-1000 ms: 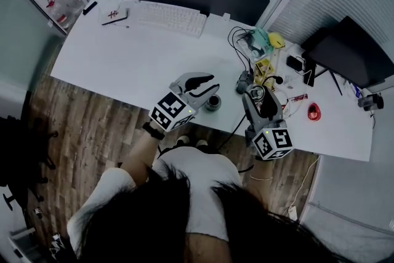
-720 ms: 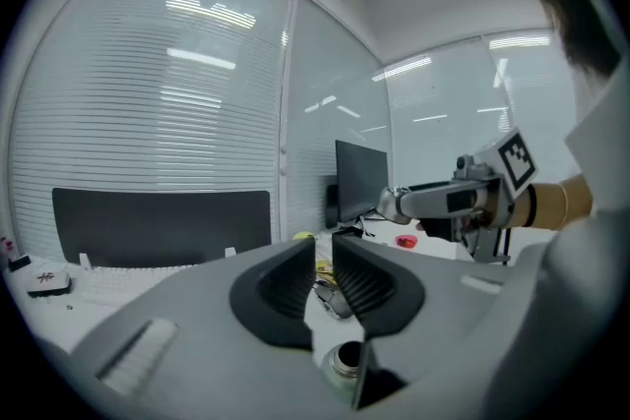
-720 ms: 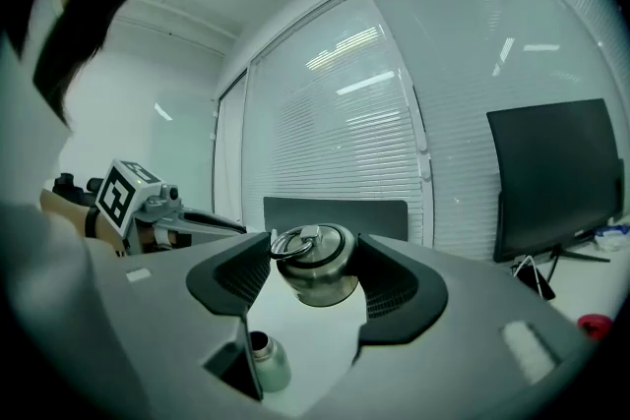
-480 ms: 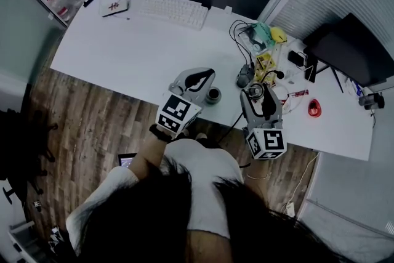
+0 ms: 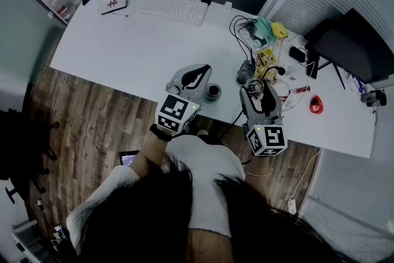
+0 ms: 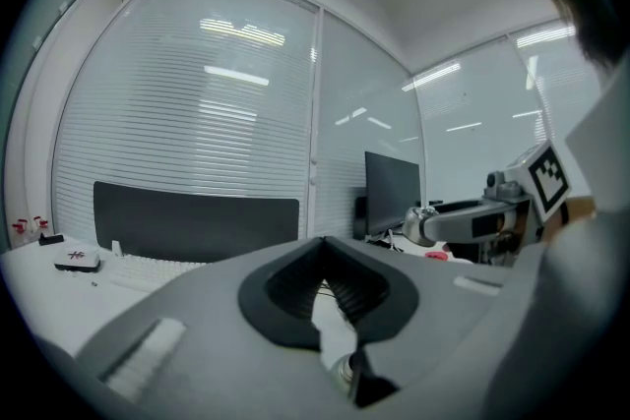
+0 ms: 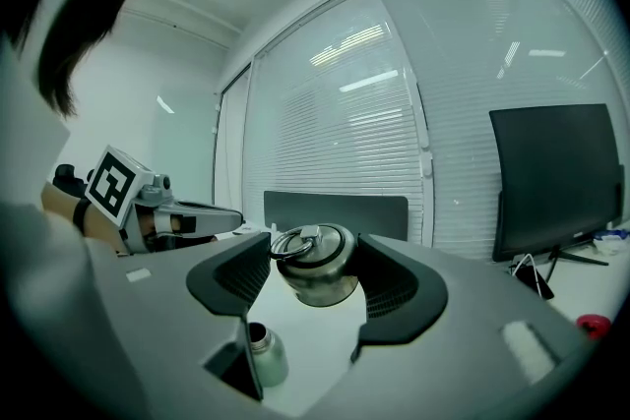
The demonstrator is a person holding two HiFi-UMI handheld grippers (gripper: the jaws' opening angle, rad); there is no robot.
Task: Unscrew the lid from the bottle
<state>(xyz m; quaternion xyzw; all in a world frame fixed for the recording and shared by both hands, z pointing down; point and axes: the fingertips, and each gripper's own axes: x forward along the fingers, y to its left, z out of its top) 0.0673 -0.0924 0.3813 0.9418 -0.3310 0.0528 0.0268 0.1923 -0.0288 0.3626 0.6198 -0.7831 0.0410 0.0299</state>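
Office blinds and glass partitions stand behind a white tabletop that carries a keyboard at the far side and a tangle of cables and small clutter to the right. From the head view, the bottle stands upright and open-necked near the front edge. The left tool is just beside it and the right tool a little apart to the right, with the lid at its tips. In the left gripper view, that tool's jaws are closing to a touch with nothing between them. The bottle's neck peeks out just below their tips, so the bottle appears to stand unheld. In the right gripper view, the jaws are clamped on the rounded metal lid, which sits tilted with its ring uppermost. The uncapped bottle shows lower down, clear of the lid. The unscrewing looks done, so the risks now lie in what is left loose. The bottle is free-standing and close to both the tabletop's edge and the left tool, and a small sideways nudge from that tool could tip it or push it off. The lid's curved, smooth flanks give the pads little to bite on, and since it is already canted it could squirt out if the grip eases or it is set down carelessly.
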